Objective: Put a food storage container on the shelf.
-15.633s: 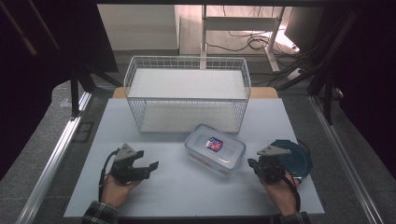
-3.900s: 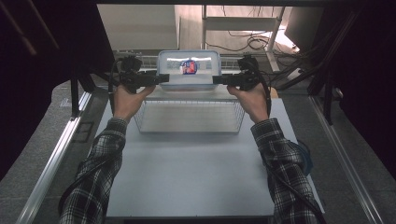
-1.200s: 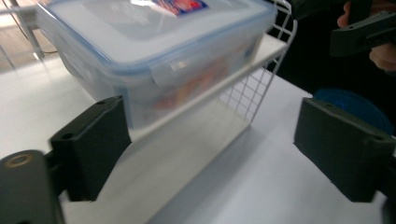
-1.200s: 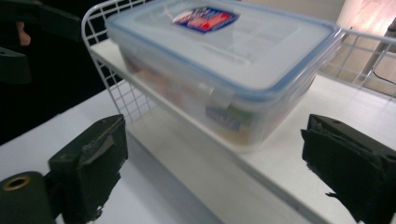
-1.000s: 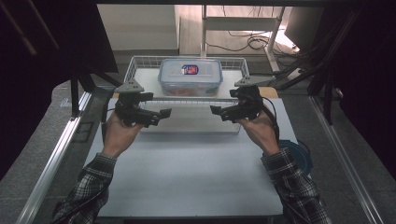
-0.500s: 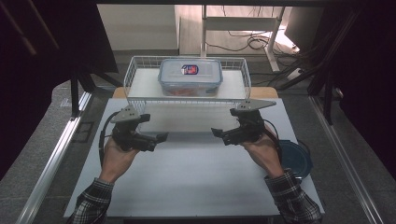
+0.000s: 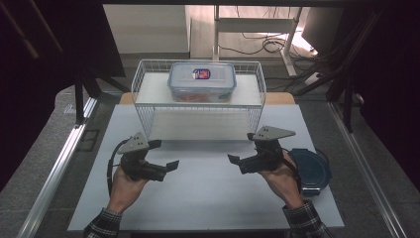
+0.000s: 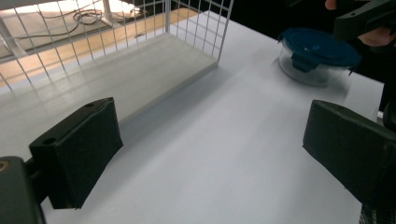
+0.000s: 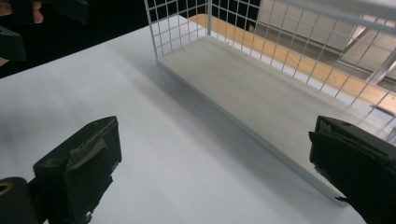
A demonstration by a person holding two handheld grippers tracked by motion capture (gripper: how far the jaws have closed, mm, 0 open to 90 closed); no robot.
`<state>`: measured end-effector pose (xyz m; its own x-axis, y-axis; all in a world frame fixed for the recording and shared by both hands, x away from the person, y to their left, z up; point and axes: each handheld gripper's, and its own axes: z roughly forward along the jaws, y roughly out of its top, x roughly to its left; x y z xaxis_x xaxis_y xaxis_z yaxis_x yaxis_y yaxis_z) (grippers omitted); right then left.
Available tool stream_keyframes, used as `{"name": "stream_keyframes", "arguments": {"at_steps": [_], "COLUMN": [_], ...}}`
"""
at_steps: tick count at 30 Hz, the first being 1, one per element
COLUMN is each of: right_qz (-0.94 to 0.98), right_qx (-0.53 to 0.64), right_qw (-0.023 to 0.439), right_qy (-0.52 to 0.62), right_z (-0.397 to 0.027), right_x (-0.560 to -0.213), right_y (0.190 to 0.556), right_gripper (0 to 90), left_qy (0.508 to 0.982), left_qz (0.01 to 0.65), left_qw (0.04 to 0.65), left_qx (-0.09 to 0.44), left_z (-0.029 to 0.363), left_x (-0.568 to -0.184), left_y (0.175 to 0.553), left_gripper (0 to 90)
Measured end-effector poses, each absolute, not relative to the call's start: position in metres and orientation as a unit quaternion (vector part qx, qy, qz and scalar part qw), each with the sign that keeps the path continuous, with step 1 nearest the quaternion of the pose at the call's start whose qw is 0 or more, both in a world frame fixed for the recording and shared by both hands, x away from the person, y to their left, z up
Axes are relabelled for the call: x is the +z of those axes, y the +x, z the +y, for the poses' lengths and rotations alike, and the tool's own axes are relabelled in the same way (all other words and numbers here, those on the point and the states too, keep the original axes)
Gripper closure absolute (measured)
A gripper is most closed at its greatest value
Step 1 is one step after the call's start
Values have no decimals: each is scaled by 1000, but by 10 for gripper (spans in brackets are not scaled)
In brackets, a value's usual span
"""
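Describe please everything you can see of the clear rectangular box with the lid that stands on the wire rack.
The rectangular box looks like clear plastic, with rounded corners and a bluish clip-on lid. A small red and blue label sits in the middle of the lid. Something orange-red shows faintly through the lower wall; what it is I cannot tell. The lid is on. The box stands upright, long side across, on the top shelf of the white wire rack, near the middle. Only the shelf touches it.

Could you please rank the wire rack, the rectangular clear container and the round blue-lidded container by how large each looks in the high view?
1. wire rack
2. rectangular clear container
3. round blue-lidded container, partly hidden by the right hand and nearer the camera, so its rank against the rectangular one is unsure.
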<state>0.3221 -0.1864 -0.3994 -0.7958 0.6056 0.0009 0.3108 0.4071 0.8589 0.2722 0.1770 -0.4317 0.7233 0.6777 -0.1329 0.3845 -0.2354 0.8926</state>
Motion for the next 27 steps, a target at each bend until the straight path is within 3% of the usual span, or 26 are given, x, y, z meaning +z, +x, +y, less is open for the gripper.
{"name": "stream_keyframes", "arguments": {"at_steps": [17,27], "right_qz": [820,832], "right_qx": [465,436], "right_qw": [136,164], "right_qy": [306,300], "right_z": [-206,-208], "right_x": [-440,-466], "right_y": [300,286], "right_gripper": [8,4], "left_qy": [766,779], "left_qz": [380,390], "left_qw": [502,466], "left_qx": [132,156], "left_z": [192,192], "left_x": [-478,-504], "left_y": [250,239], "left_gripper": [32,25]}}
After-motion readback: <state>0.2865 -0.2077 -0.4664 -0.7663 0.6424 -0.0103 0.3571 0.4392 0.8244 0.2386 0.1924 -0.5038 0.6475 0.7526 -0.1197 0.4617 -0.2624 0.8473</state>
